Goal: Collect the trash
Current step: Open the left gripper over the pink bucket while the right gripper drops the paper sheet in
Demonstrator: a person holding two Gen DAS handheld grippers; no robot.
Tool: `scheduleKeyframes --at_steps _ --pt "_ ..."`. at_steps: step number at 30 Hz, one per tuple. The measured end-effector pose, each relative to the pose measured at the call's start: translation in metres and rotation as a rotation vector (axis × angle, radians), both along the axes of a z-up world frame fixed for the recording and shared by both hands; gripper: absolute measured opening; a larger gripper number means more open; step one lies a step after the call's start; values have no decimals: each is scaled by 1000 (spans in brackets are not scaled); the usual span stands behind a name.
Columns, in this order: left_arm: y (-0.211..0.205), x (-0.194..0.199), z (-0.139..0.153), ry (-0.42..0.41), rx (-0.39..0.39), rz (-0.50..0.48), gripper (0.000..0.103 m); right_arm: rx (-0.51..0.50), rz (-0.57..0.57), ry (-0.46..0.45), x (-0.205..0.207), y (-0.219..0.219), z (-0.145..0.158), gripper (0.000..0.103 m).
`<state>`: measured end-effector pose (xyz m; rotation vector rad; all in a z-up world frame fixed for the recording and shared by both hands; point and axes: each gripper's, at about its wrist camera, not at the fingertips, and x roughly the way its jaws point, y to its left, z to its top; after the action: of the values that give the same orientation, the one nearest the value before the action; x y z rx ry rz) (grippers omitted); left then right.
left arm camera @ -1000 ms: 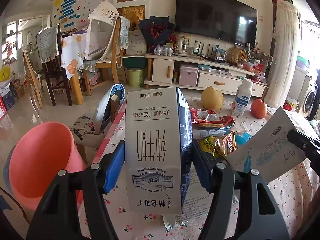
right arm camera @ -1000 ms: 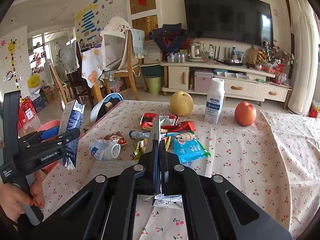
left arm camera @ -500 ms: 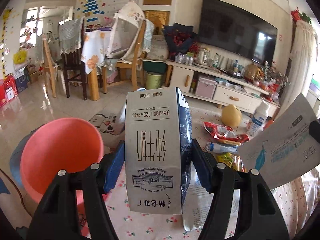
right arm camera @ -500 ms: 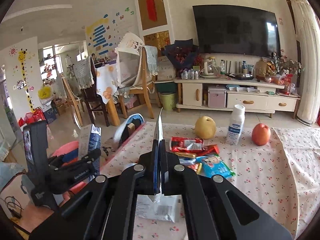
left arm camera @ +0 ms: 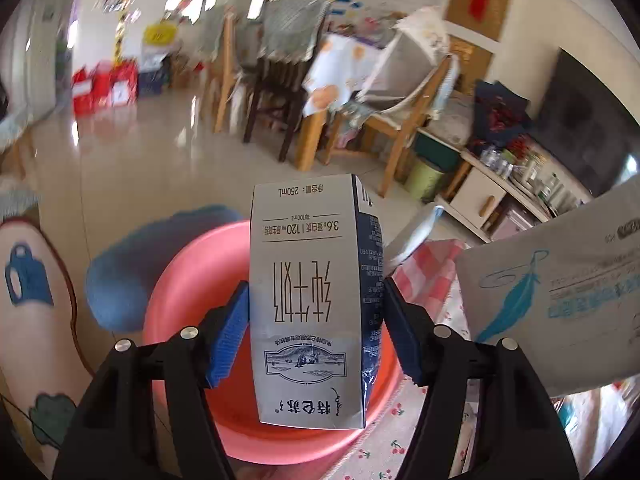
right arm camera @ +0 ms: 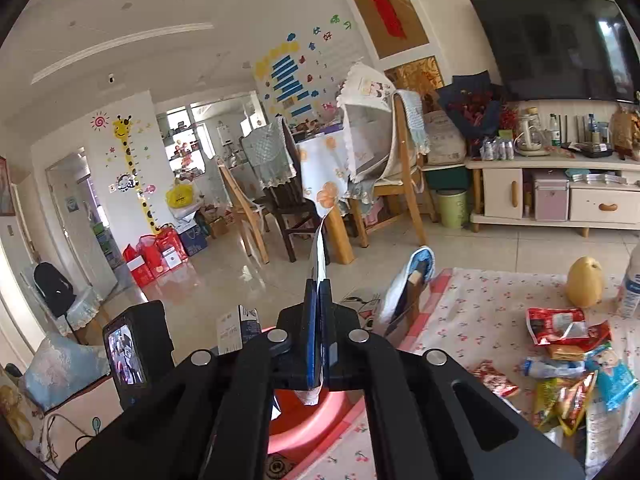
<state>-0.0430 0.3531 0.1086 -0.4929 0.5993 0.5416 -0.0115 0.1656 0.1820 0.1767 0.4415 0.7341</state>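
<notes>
Right now I am holding a milk carton in my left tongs, the blue pads pressing on both of its sides. The carton is hanging upside down above a pink basin that is sitting on the floor just left of the table. In the right wrist view only the carton's top edge is showing, behind the tongs' frame.

My right tongs are pinching a flat white packet edge-on, the pads nearly meeting with only the packet between them. From the left wrist view that same packet is showing its face, with a blue feather printed on it, held to the right of the carton and above the table edge. The pink basin is lying below and just beyond these tongs.

Farther right on the cherry-print table, a heap of snack wrappers is lying near a yellow pear.
</notes>
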Motion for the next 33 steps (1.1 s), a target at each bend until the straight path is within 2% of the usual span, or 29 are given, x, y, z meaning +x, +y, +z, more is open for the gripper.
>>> scheduleKeyframes --at_steps 4,9,11,12,13,15,17,18,22,24,28,33 --pt "33 -9 -16 -2 -111 72 69 -20 45 44 12 39 -26 3" --pt "38 -11 -25 13 -103 92 78 -95 52 169 27 64 -69 7" --pt "38 -9 -25 -9 -88 73 81 -89 35 213 26 54 -81 23" --pt "35 -11 -24 -27 -71 66 82 -89 8 219 25 48 -83 49" --pt "32 -11 -23 -40 -54 61 83 -82 -9 217 23 40 -85 66" --pt "25 -10 -18 -72 -15 45 85 -75 -38 205 19 22 -85 69" --pt "15 -10 -14 -110 19 21 88 -89 -80 190 14 5 -81 78" --pt "9 -10 -12 -134 40 4 90 -89 -101 179 11 -4 -79 85" --pt "-13 -5 -3 -184 84 -70 91 -123 -167 141 3 -35 -77 88" --pt "-23 0 0 -179 101 -123 91 -139 -203 113 -6 -52 -77 89" --pt "-47 1 10 -164 209 -148 91 -192 -256 57 -21 -79 -81 90" --pt "-66 3 15 -156 237 -197 91 -261 -312 -20 -44 -109 -86 94"
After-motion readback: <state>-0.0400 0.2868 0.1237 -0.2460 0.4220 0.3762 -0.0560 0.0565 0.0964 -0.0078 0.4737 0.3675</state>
